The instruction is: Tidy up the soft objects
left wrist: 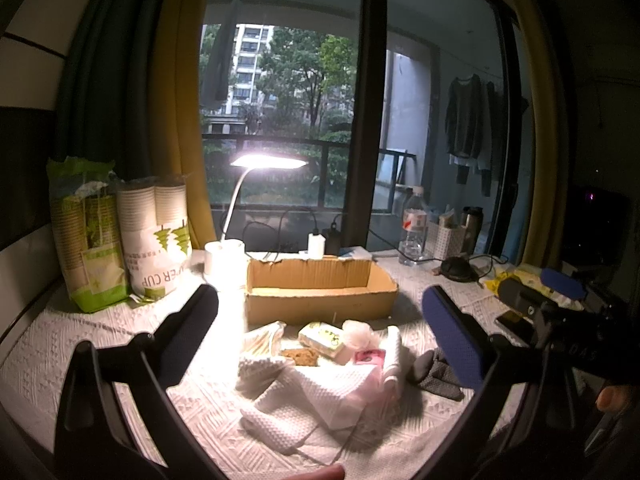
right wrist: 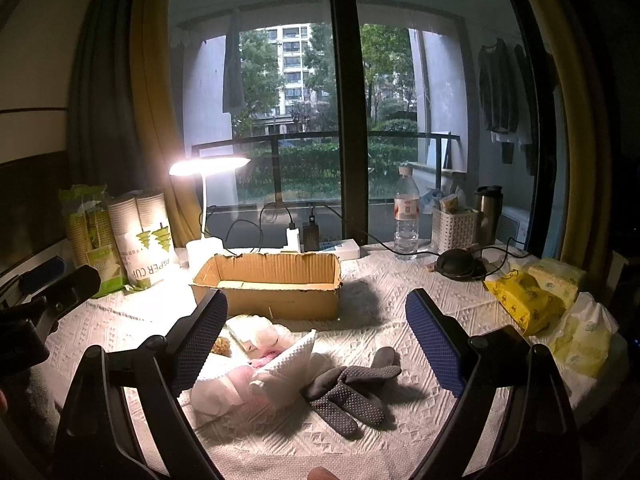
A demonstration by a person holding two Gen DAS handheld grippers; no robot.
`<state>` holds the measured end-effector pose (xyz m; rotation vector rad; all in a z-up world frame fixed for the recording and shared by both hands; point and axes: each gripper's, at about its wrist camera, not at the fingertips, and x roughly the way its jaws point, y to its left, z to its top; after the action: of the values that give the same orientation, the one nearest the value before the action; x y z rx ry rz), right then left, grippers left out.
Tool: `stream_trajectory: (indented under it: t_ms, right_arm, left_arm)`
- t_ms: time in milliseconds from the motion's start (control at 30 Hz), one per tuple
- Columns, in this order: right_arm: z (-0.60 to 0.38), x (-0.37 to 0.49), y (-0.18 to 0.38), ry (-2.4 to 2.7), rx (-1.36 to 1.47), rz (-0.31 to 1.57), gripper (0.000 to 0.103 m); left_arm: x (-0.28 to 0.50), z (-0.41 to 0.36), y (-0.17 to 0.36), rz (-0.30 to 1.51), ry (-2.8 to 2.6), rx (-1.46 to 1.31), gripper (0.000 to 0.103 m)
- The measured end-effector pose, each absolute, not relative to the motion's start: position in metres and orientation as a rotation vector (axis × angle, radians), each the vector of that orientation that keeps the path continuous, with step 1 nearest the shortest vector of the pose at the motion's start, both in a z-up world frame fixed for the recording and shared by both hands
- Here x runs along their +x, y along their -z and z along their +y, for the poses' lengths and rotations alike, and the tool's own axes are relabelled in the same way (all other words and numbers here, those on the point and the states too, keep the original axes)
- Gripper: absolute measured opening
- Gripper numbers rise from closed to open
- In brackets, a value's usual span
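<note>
A pile of soft things lies on the white-clothed table in front of an open cardboard box (left wrist: 320, 288) (right wrist: 268, 284). It holds white waffle cloths (left wrist: 304, 392) (right wrist: 292, 356), a green tissue pack (left wrist: 322, 338), a pink packet (left wrist: 370, 358), a brown sponge (left wrist: 300, 356) and grey dotted gloves (right wrist: 352, 388) (left wrist: 436, 372). My left gripper (left wrist: 320, 332) hovers open above the pile, nothing between its fingers. My right gripper (right wrist: 316, 340) also stands open, over the cloths and gloves. The right gripper's body shows at the right edge of the left wrist view.
A lit desk lamp (left wrist: 266, 162) (right wrist: 208, 168) stands behind the box. Paper cup bags (left wrist: 120, 240) (right wrist: 120, 236) sit at the left. A water bottle (right wrist: 406, 216), white basket (right wrist: 454, 230), flask (right wrist: 488, 208) and cables line the window. Yellow tissue packs (right wrist: 532, 300) lie right.
</note>
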<state>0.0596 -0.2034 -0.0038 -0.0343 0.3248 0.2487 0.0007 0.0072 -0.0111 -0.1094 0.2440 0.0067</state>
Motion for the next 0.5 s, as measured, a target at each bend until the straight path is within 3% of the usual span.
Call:
stream_trajectory:
  t_ms: [500]
  right_arm:
    - [-0.199, 0.077, 0.015, -0.251, -0.038, 0.395, 0.093]
  left_arm:
    - [0.019, 0.012, 0.026, 0.338, -0.033, -0.122, 0.102]
